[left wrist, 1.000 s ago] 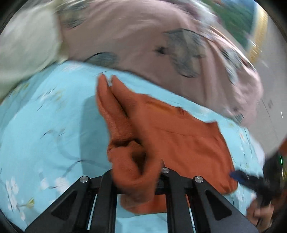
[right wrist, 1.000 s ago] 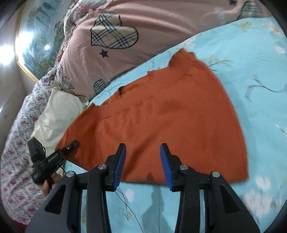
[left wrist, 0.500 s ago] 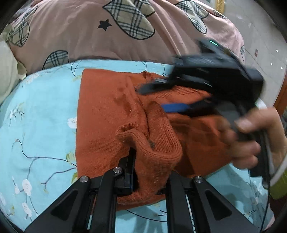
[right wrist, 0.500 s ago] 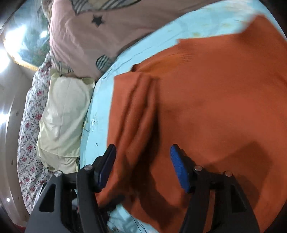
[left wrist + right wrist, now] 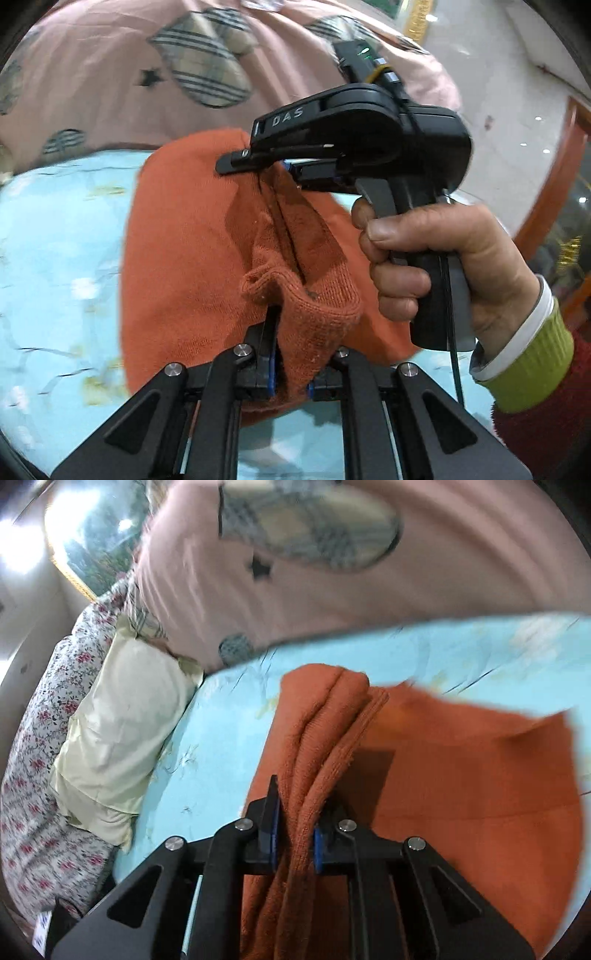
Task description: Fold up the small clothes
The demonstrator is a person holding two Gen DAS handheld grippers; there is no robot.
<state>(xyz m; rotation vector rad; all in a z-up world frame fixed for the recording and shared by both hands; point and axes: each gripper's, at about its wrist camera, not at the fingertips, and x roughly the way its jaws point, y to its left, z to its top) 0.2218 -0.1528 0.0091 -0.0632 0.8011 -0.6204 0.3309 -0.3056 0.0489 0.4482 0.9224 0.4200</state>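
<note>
Garment position: the orange knit garment (image 5: 184,258) lies on the light-blue floral bed sheet (image 5: 55,240), most of it flat, with a gathered fold raised off the sheet between the two grippers.

Left gripper (image 5: 291,380): jaws together, clamped on a ribbed hem of the garment at the near edge of the bed.

Right gripper (image 5: 295,845): jaws closing, with a bunched ridge of the garment between the blue pads, which press on it from both sides. In the left wrist view this gripper sits above the garment's middle, held by the right hand (image 5: 443,266), whose green cuff (image 5: 532,354) is at the right.

Open room: bare sheet extends to the left of the garment and in a band along its far side.

Obstructions: a pink quilt with plaid hearts (image 5: 369,572) lies along the far edge of the sheet, near the garment. A pale yellow pillow (image 5: 122,723) and a floral cover (image 5: 37,794) border the sheet's left edge. Both views are motion-blurred, so the garment's far outline is probably only approximate.
</note>
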